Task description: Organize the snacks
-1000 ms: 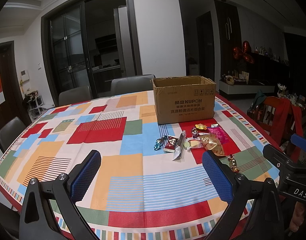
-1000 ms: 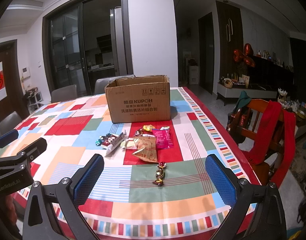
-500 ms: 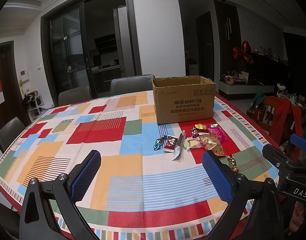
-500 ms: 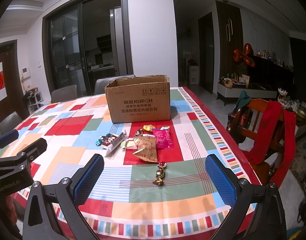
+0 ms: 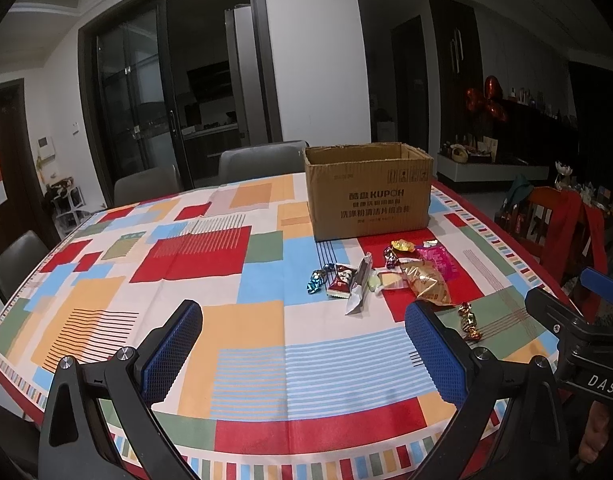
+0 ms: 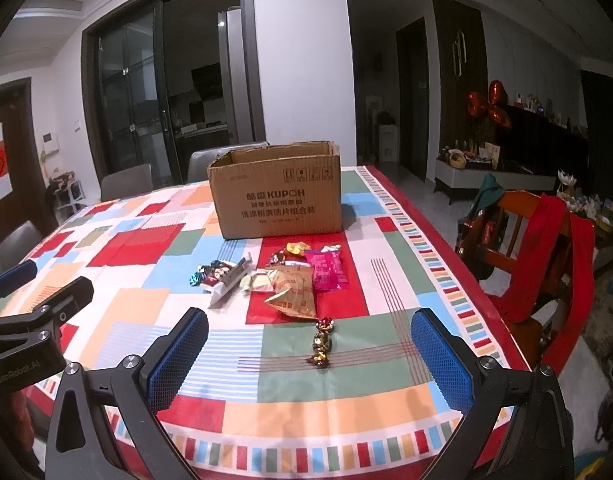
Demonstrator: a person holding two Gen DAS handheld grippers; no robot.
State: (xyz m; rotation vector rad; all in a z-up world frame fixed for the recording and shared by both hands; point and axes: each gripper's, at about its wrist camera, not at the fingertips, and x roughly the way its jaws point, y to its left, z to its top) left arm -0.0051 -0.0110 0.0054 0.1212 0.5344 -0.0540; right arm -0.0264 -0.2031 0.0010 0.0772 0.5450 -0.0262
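Several wrapped snacks lie in a loose pile (image 5: 386,276) (image 6: 282,276) on the patterned tablecloth, just in front of an open cardboard box (image 5: 368,196) (image 6: 278,192). The pile includes a pink packet (image 6: 326,270), a tan packet (image 6: 294,296) and a silver stick (image 5: 358,288). Two foil candies (image 6: 322,342) (image 5: 468,320) lie apart, nearer the front edge. My left gripper (image 5: 302,354) is open above the table's near edge, left of the pile. Over that same near edge my right gripper (image 6: 310,360) is open too, the foil candies between its fingers' lines of sight. Neither holds anything.
The table (image 5: 146,280) carries a bright block-patterned cloth. Grey chairs (image 5: 262,160) stand behind it and at the left. A wooden chair with red fabric (image 6: 546,248) stands close to the right edge. Dark sliding doors lie behind.
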